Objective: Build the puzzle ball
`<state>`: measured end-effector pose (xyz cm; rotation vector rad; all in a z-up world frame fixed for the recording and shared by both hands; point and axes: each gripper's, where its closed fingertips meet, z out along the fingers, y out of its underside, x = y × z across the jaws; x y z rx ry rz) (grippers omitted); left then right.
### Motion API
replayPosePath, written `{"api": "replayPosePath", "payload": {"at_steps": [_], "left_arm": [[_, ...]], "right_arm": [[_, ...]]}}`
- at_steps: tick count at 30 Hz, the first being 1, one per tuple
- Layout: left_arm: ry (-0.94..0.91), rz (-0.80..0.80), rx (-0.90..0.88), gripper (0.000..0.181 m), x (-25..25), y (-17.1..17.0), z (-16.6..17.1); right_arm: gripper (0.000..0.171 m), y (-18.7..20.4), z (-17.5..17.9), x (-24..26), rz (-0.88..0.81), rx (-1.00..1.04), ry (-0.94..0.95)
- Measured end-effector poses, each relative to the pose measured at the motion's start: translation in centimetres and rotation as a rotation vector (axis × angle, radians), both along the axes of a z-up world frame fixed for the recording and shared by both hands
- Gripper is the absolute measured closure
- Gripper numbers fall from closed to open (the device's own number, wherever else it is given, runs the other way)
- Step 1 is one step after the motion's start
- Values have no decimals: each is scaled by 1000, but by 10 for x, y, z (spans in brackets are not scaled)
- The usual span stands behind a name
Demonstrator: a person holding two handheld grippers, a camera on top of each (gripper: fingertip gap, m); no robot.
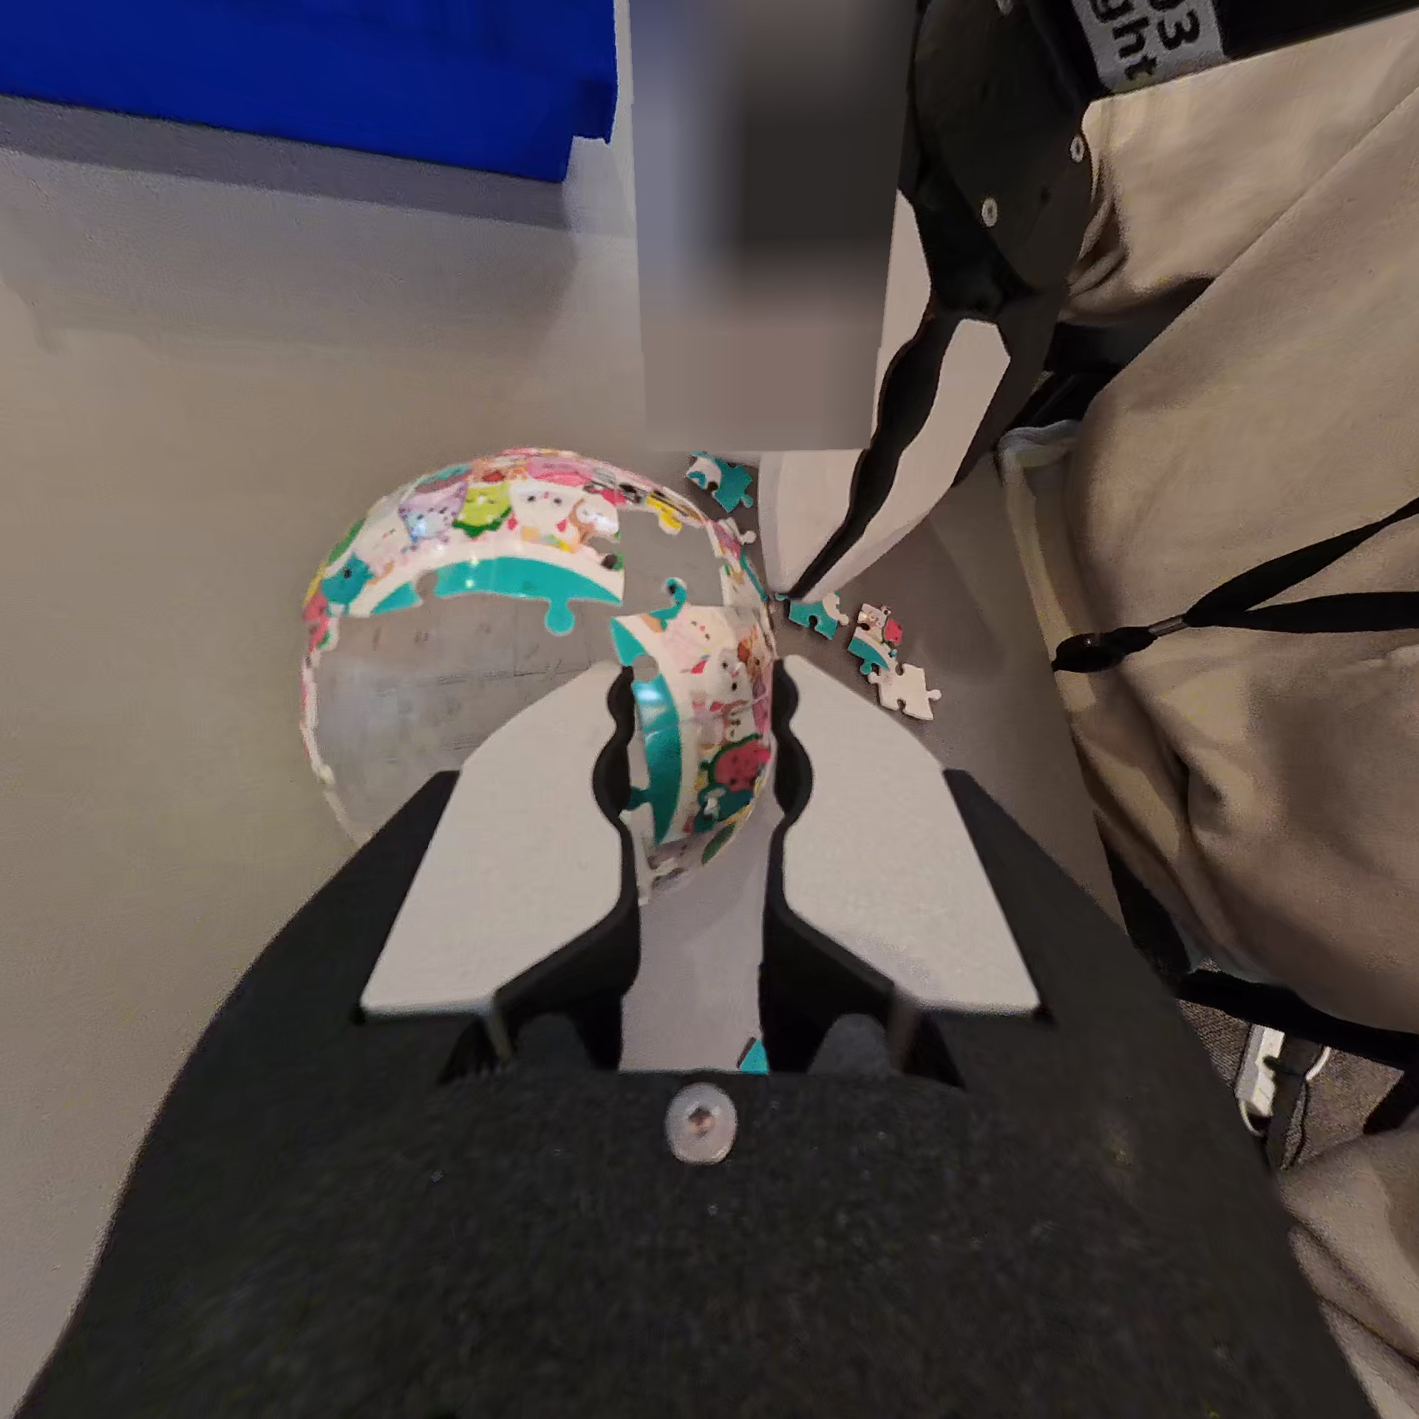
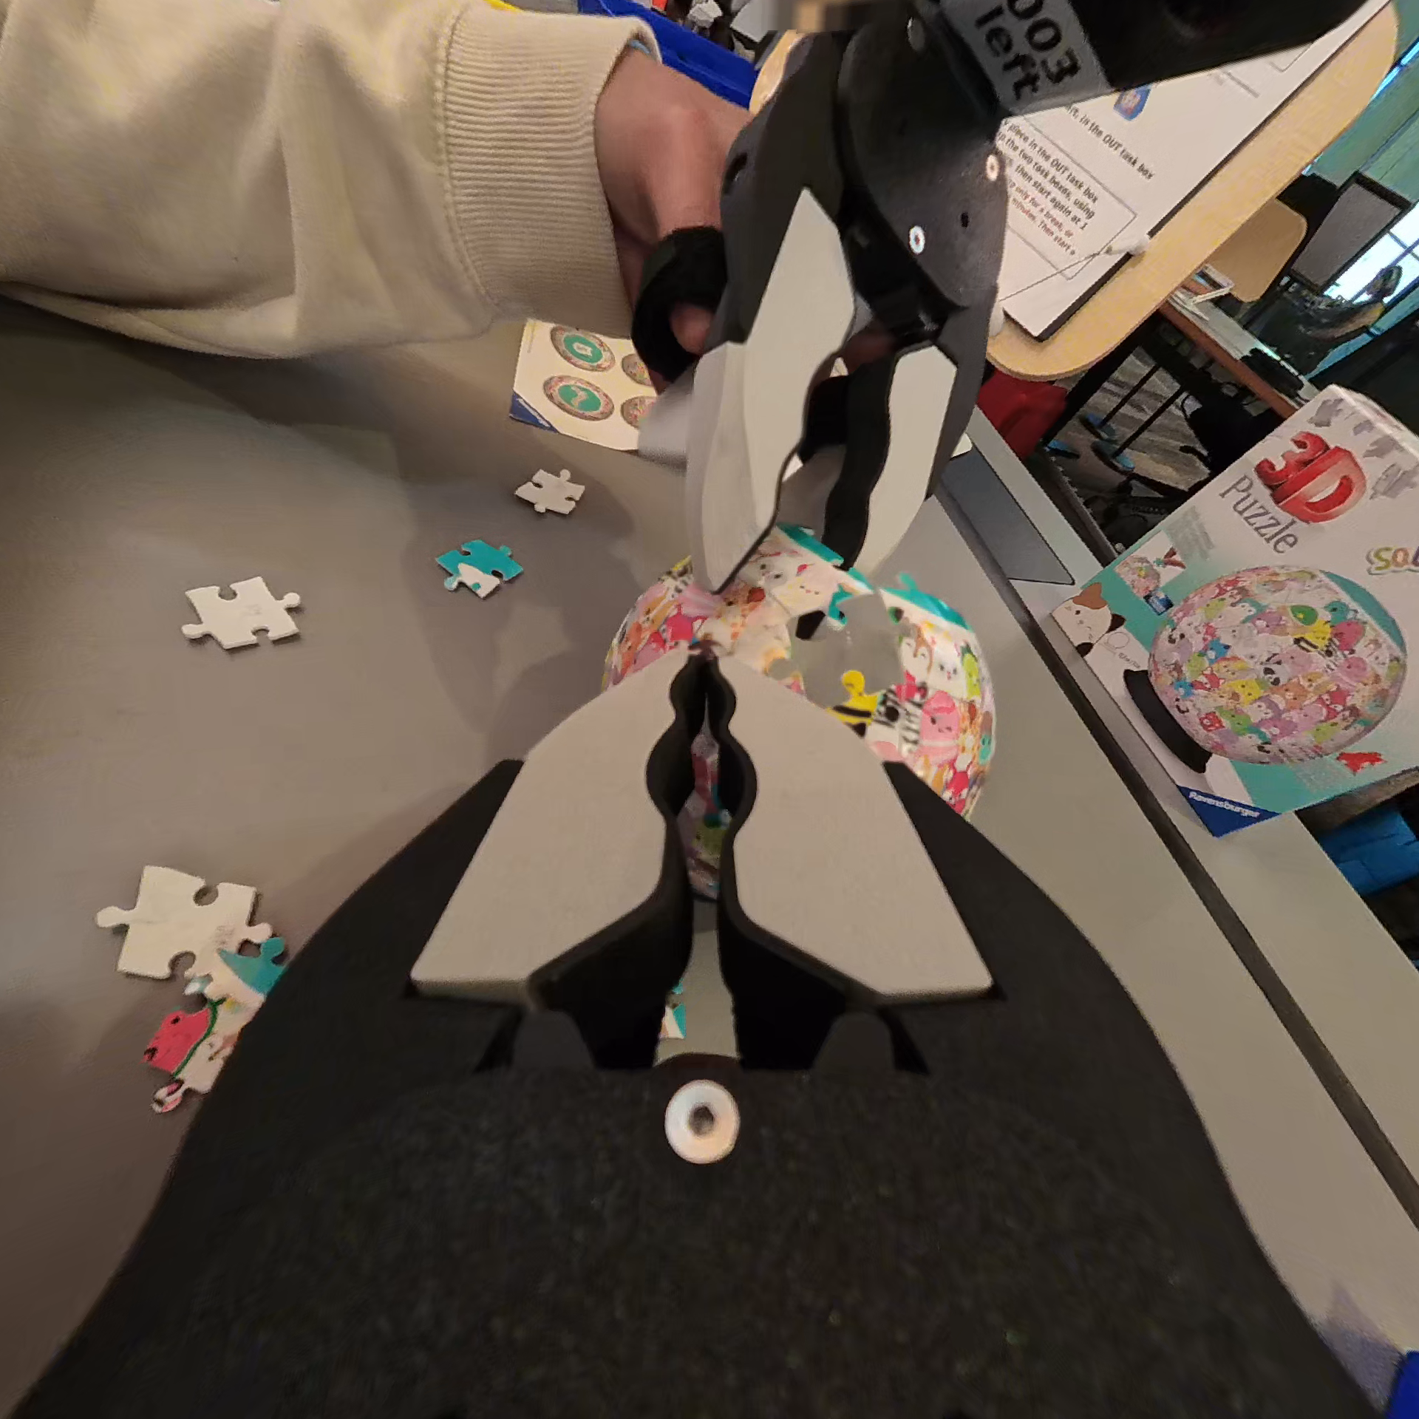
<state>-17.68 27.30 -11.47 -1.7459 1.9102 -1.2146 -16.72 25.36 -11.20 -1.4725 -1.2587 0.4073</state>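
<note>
Puzzle ball (image 2: 906, 691) part-built, w/ gaps.

Off-task stuff: the puzzle's box (image 2: 1259, 614) is propped up tilted past the right edge of the grey tabletop (image 2: 307, 729). A printed sheet with round green pictures (image 2: 583, 384) lies flat toward the far edge. Further back there's a pale wooden table (image 2: 1198, 230) carrying a white page of text (image 2: 1090, 192). Something bright blue (image 1: 307, 69) fills the top-left corner of the left wrist view, can't tell what it is.
</note>
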Motion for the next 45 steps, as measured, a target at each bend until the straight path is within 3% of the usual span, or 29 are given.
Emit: {"api": "replayPosePath", "payload": {"at_steps": [4, 25, 37, 45], "left_arm": [[2, -13, -9, 157, 1, -1, 0], [88, -133, -58, 167, 7, -9, -4], [91, -118, -47, 160, 7, -8, -8], [85, -84, -32, 156, 3, -4, -8]], "right_arm": [[171, 2, -7, -1, -7, 9, -26], [171, -1, -18, 17, -8, 70, -31], [162, -5, -26, 34, 19, 70, -60], [157, 4, -27, 30, -48, 74, -36]]}}
